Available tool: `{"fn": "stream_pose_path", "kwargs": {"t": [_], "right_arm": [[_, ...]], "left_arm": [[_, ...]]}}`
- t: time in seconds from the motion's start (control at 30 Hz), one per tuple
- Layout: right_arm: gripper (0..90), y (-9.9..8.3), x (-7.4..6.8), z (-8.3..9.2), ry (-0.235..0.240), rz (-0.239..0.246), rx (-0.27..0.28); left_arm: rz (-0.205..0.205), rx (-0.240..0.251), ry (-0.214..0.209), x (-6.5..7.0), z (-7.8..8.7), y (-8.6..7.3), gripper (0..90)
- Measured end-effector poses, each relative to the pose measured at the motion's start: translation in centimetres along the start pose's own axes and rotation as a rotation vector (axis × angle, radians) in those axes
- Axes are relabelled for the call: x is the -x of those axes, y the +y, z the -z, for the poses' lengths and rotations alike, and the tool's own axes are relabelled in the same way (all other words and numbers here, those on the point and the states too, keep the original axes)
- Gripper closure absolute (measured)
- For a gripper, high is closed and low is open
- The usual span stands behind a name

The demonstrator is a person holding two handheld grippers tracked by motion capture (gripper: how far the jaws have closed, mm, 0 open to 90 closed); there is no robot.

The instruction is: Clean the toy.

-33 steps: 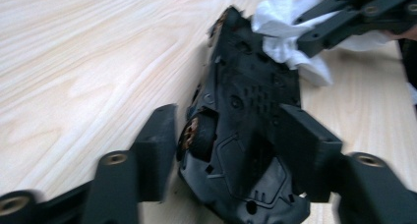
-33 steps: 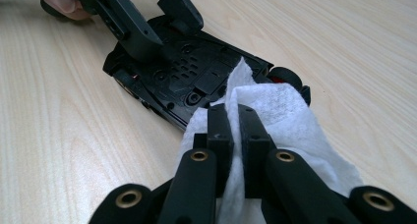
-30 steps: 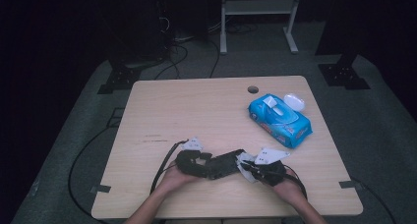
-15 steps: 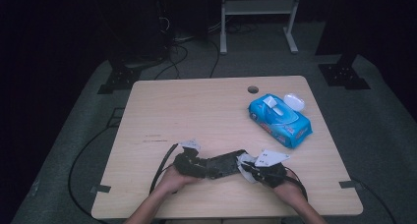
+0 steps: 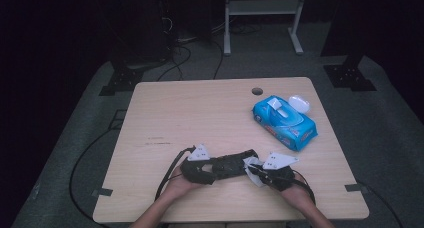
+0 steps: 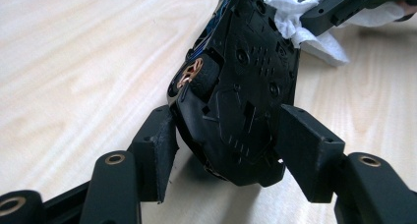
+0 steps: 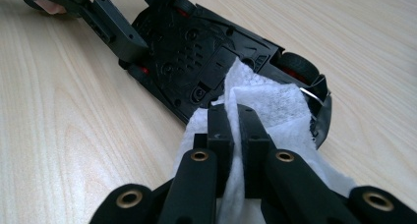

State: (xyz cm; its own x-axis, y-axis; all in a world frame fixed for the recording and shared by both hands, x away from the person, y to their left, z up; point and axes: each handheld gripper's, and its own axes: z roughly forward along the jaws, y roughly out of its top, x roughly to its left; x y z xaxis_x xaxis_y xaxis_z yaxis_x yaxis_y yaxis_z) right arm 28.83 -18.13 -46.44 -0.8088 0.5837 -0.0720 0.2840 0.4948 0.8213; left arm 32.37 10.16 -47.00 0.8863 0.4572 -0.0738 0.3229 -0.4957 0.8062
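Note:
A black toy car [image 6: 246, 76] lies tipped on its side near the table's front edge, with its underside and one bronze-rimmed wheel showing. My left gripper [image 6: 228, 143] has just been closing, and both its pads now press on the car's rear end [image 5: 235, 163]. My right gripper [image 7: 235, 130] is shut on a white wipe [image 7: 275, 106], which lies against the underside of the car [image 7: 187, 52] at its other end. In the high view the left gripper [image 5: 225, 165] and right gripper [image 5: 256, 170] face each other, with the wipe [image 5: 252, 164] between them.
A blue pack of wipes [image 5: 283, 122] with its white lid [image 5: 299, 104] flipped open lies at the right back of the wooden table [image 5: 200, 108]. A small round hole [image 5: 257, 91] sits near the back edge. Cables trail off the front edge.
The left gripper's jaws have drawn in around the car's end. Both hands stay almost where they were, and the wipe remains against the car.

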Motion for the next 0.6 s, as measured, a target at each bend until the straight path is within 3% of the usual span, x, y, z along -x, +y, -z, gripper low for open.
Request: {"fn": "stream_pose_path", "kwargs": {"t": [0.1,0.13,0.2,0.37,0.5,0.6], "right_arm": [[85.8,-0.1,0.1,0.0,-0.002,-0.004,-0.005],[85.8,-0.1,0.1,0.0,-0.001,-0.005,-0.011],[85.7,-0.3,0.1,-0.1,0.006,-0.006,-0.029],[85.5,-0.9,-0.1,-1.1,0.026,-0.002,-0.096],[85.4,-0.8,0.1,-0.9,0.025,-0.011,-0.09],[85.2,-0.5,0.0,-0.5,0.05,-0.015,-0.071]], "left_arm": [[-0.033,0.034,0.022,0.1,0.2,0.0,44.3],[-0.034,0.056,0.026,0.2,0.3,0.1,49.6],[-0.057,0.043,0.013,0.3,0.3,0.1,54.4],[-0.117,0.011,0.011,1.1,-0.5,0.1,54.2],[-0.123,0.021,0.009,1.1,-0.7,0.4,53.3],[-0.132,0.021,0.007,1.1,-0.8,0.3,54.1]]}}
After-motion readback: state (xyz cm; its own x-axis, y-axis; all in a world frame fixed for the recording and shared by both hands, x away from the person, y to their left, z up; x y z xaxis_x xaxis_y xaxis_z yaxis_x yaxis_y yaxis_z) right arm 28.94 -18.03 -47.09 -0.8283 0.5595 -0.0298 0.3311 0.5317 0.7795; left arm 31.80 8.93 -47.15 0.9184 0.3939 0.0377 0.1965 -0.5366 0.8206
